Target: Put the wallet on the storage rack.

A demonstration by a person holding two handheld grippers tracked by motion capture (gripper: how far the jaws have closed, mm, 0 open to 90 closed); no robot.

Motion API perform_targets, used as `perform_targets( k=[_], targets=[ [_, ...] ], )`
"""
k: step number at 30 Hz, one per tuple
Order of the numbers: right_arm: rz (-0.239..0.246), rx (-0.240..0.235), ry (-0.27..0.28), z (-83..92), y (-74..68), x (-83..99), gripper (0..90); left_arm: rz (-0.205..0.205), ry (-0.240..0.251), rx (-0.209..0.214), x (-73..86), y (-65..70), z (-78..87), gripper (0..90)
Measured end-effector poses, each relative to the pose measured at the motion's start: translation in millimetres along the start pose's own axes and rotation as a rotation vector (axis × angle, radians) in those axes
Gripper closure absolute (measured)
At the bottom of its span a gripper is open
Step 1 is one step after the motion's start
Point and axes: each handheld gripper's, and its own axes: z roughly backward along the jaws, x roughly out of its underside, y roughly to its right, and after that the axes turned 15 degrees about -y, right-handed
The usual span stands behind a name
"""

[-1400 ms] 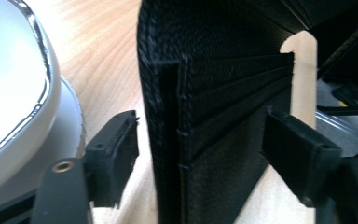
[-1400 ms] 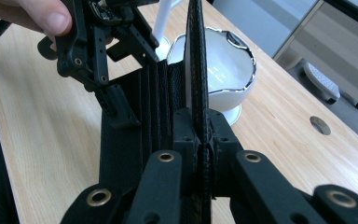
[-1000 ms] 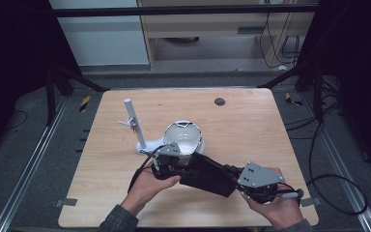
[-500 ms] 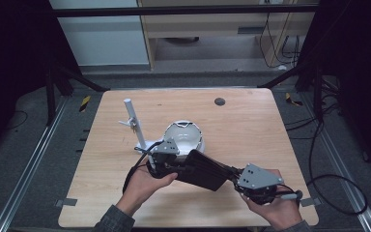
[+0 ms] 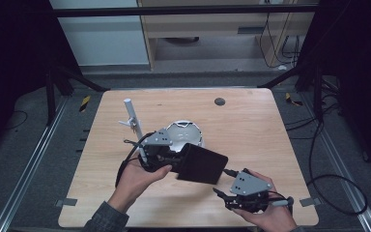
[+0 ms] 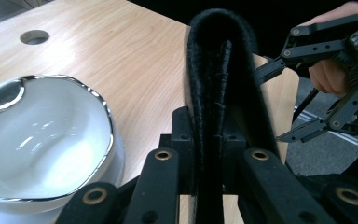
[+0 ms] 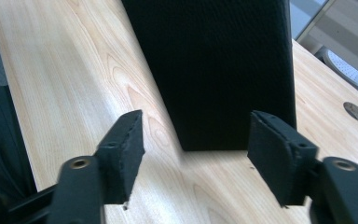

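L gripper [image 5: 171, 162] is clamped on the black folded pad [image 5: 202, 163], holding it tilted above the table [image 5: 251, 121], just beside the white bowl [image 5: 186, 133]. R gripper [image 5: 222, 195] has just opened its jaws; nothing between them, pad ahead. Handover looks done; placing it still left.

We saw a table [image 5: 251, 121] of pale wood with a smooth, faintly shiny grain. The black pad [image 5: 200, 163] looked like matt woven cloth, finely textured, with a fuzzy folded edge. The bowl [image 5: 186, 131] was glossy white ceramic with a bright metallic rim. The right gripper [image 7: 193, 154] carried rough, matt black pads on hard black plastic arms with brass-coloured rivets.
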Motion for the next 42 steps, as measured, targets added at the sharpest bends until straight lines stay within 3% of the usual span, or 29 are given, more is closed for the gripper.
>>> perform_targets(
  k=[4, 9, 11, 12, 17, 20, 34, 42],
  targets=[
    [-0.034, 0.009, 0.013, -2.4, 1.9, 9.3, 31.7, 0.016, 0.003, -0.019, -2.3, -4.1, 11.8, 80.9],
    [-0.129, 0.043, 0.028, -6.7, 11.9, 21.7, 30.0, 0.010, -0.010, -0.055, -10.5, -5.8, 30.2, 80.9],
    [-0.142, 0.057, 0.029, -8.1, 13.9, 24.1, 30.0, 0.011, -0.016, -0.061, -12.4, -6.1, 33.6, 80.9],
    [-0.187, 0.091, 0.038, -11.2, 18.1, 30.0, 29.4, 0.006, -0.022, -0.072, -16.0, -5.8, 39.8, 80.9],
    [-0.279, 0.186, 0.040, -24.4, 26.5, 43.2, 24.3, -0.007, -0.039, -0.106, -25.7, -4.9, 50.7, 80.8],
    [-0.353, 0.203, 0.026, -34.2, 29.5, 50.4, 22.7, -0.012, -0.053, -0.122, -30.7, -7.2, 55.2, 80.8],
    [-0.364, 0.226, -0.024, -46.3, 28.6, 62.3, 22.1, 0.013, -0.060, -0.184, -39.4, -22.0, 75.1, 80.7],
    [-0.371, 0.226, -0.032, -47.3, 29.6, 64.3, 22.1, 0.017, -0.093, -0.212, -40.9, -30.1, 74.6, 80.7]
  ],
)
